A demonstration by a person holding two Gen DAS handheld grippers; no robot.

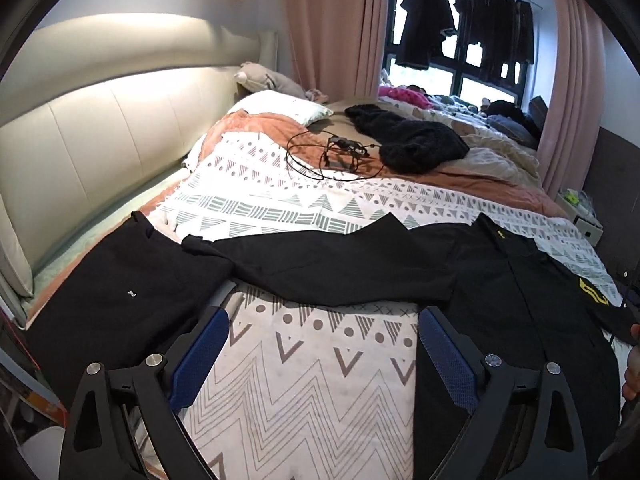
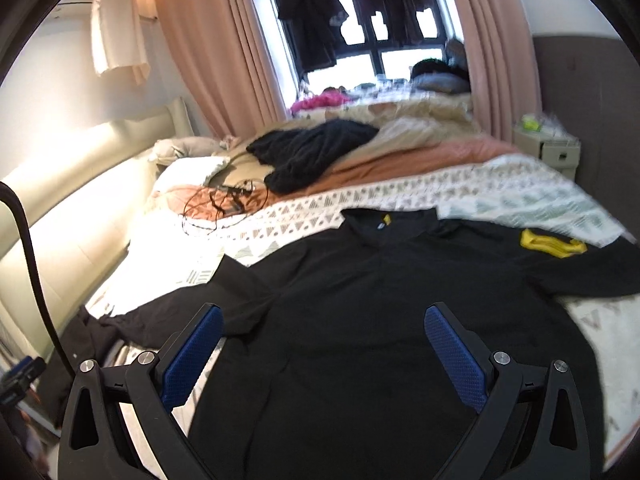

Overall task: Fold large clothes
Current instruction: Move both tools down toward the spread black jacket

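Through the left wrist camera I am looking along the left hand-held gripper (image 1: 323,344), its blue pads (image 1: 451,356) standing wide apart with nothing between them but the patterned bedspread (image 1: 304,376). The black long-sleeved shirt (image 1: 516,312) is lying spread on the bed to the right, one sleeve (image 1: 320,268) reaching leftward across the cover toward a second black garment (image 1: 120,296) by the cream headboard (image 1: 92,128). Farther back a tangle of black cable (image 1: 332,152) is lying beside a dark knit heap (image 1: 408,136).

Through the right wrist camera I am hovering the right hand-held gripper (image 2: 323,348) over the shirt's body (image 2: 360,320) — jaws spread, gripping nothing — with the yellow print (image 2: 552,244) showing on the far sleeve, and the collar pointing toward the window (image 2: 376,20)
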